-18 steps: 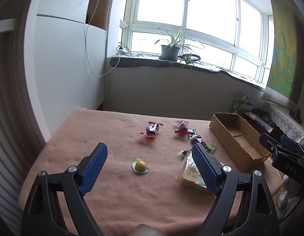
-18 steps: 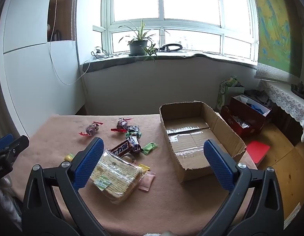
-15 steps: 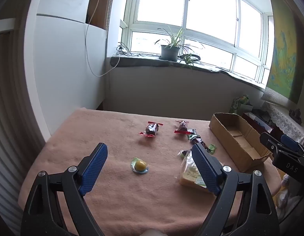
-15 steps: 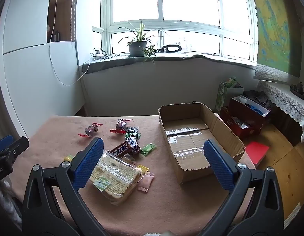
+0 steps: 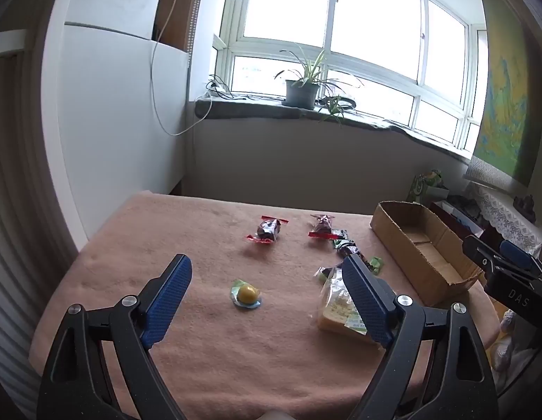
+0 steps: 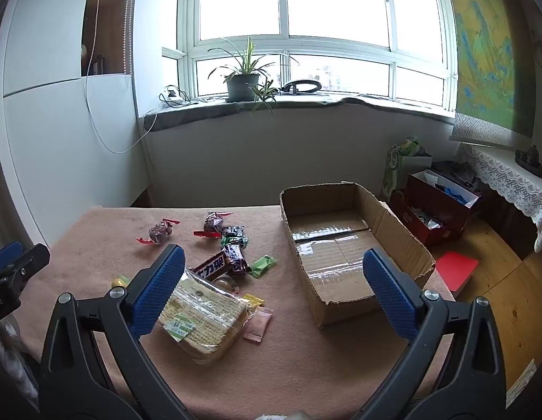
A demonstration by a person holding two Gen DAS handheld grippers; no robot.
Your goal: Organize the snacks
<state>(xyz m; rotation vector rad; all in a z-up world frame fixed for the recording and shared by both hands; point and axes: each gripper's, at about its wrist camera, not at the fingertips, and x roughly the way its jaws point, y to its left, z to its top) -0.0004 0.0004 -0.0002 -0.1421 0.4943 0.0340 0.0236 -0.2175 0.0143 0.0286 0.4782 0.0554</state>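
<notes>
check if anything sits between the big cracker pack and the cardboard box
Nothing visible does. Bare blanket lies between the cracker pack and the cardboard box; the pink sachet sits beside the pack, low and flat.

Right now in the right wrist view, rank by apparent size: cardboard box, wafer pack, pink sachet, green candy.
1. cardboard box
2. wafer pack
3. pink sachet and green candy: close in size; the sachet is nearer the camera, so unranked.
</notes>
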